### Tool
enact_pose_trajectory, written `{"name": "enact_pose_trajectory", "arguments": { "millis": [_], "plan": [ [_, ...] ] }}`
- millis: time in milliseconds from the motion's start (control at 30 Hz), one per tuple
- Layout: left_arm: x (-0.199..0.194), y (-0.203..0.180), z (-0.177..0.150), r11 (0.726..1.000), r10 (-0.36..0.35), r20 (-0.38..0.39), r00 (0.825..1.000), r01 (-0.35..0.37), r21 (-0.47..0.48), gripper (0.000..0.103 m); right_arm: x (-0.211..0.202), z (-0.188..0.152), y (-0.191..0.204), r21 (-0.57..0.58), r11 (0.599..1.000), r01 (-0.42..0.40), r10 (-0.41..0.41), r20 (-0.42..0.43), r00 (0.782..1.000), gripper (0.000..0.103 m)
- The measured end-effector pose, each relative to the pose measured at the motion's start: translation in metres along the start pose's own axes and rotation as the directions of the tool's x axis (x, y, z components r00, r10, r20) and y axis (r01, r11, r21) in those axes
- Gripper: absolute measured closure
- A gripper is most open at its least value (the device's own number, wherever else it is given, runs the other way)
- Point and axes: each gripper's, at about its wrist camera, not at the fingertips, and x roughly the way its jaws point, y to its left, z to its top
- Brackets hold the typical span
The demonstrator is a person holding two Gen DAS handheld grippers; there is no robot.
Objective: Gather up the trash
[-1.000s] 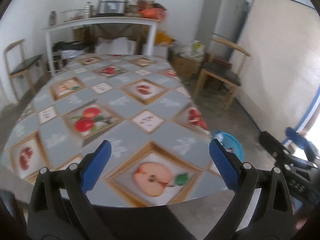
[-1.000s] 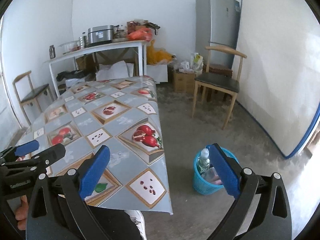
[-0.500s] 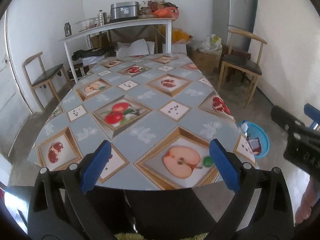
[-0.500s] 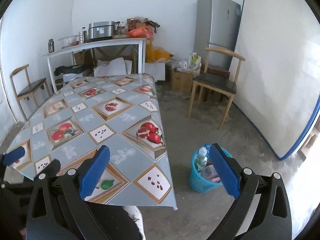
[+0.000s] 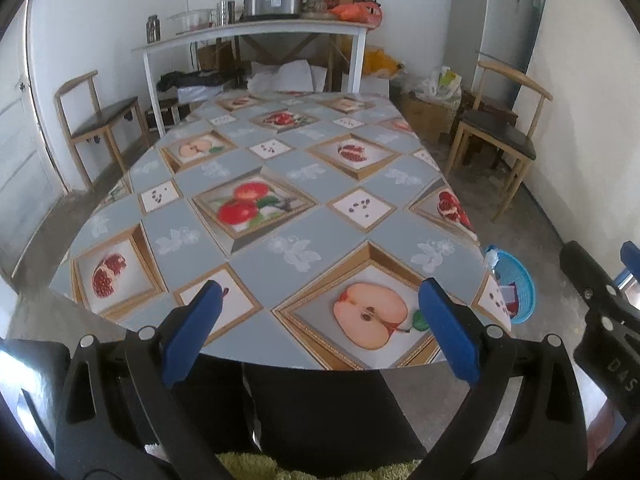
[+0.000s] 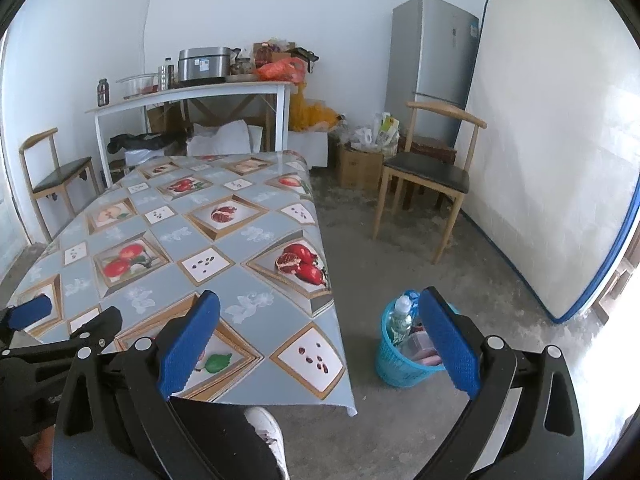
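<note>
A blue trash basket (image 6: 394, 364) stands on the floor by the table's near right corner. It holds a clear plastic bottle (image 6: 400, 316) and some wrappers. In the left wrist view the basket (image 5: 520, 284) shows past the table edge. My left gripper (image 5: 320, 324) hangs open over the table's near edge, nothing between its blue pads (image 5: 192, 332). My right gripper (image 6: 320, 340) is open too, with nothing in it, between the table corner and the basket. Each gripper shows in the other's view: the right gripper (image 5: 600, 256) and the left gripper (image 6: 76, 314).
The table (image 5: 288, 184) carries a grey cloth printed with fruit pictures. Wooden chairs stand at the left (image 5: 100, 116) and right (image 6: 428, 172). A white side table (image 6: 192, 96) with pots, a fridge (image 6: 432, 64) and a leaning mattress (image 6: 552, 140) line the walls. A person's legs and white shoe (image 6: 268, 428) are below.
Both grippers have drawn back and risen from the table, so more of the cloth and room shows. Both stay open with nothing in them. The basket has not moved.
</note>
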Motion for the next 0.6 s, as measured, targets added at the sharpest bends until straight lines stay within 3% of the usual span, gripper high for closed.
{"name": "enact_pose_trajectory", "arguments": {
  "millis": [233, 600],
  "plan": [
    [0.006, -0.001, -0.006, 1.000, -0.023, -0.068, 0.997, 0.023, -0.004, 0.009, -0.004, -0.015, -0.004, 0.014, 1.000, 0.027, -0.026, -0.061, 0.998, 0.006],
    [0.005, -0.002, -0.009, 1.000, 0.013, -0.075, 0.997, -0.012, 0.018, 0.009, -0.003, -0.040, -0.016, 0.048, 0.997, 0.052, -0.046, -0.125, 0.991, 0.006]
  ]
}}
